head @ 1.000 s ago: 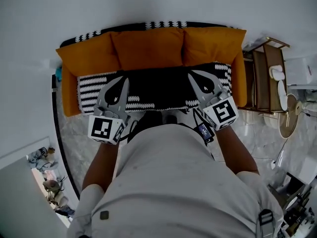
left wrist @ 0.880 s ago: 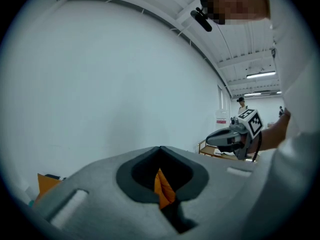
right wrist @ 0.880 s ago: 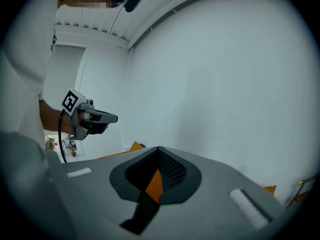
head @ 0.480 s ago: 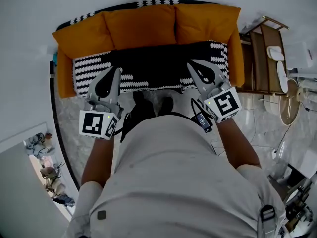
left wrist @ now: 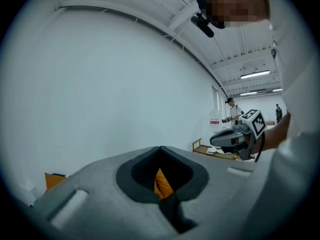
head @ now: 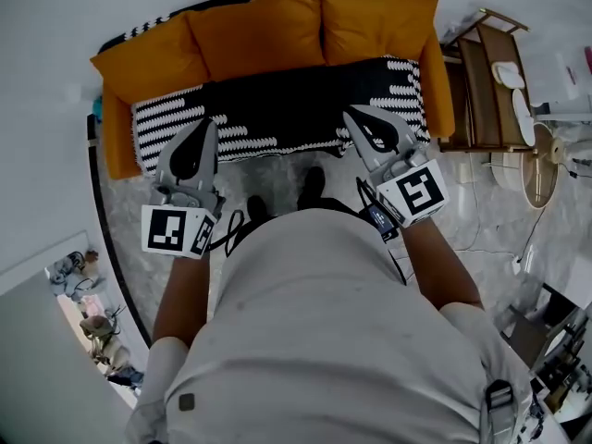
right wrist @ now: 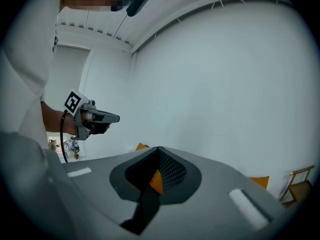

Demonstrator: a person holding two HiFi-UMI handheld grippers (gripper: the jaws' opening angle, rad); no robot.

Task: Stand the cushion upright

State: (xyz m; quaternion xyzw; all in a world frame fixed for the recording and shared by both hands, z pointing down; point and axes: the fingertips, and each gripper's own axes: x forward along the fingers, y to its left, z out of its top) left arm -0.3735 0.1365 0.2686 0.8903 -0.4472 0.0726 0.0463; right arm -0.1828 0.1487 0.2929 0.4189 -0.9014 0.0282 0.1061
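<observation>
Left gripper (head: 206, 124) and right gripper (head: 354, 112), near level, closed, empty; head view alone shows whole orange cushions (head: 254, 35).

The sofa (head: 111, 151) in front of me stands on a pale, marbled floor (head: 139, 239). A black-and-white blanket (head: 277, 109) covers its seat from the left arm to the right arm and reaches the front edge; a strip of the same pattern shows along the top of the back. Three orange cushions (head: 254, 35) stand side by side along the sofa's back edge, each touching the next. My shoes (head: 314, 185) are on the floor just before the front edge. A wooden rack (head: 481, 91) stands on the floor at the sofa's right end.
</observation>
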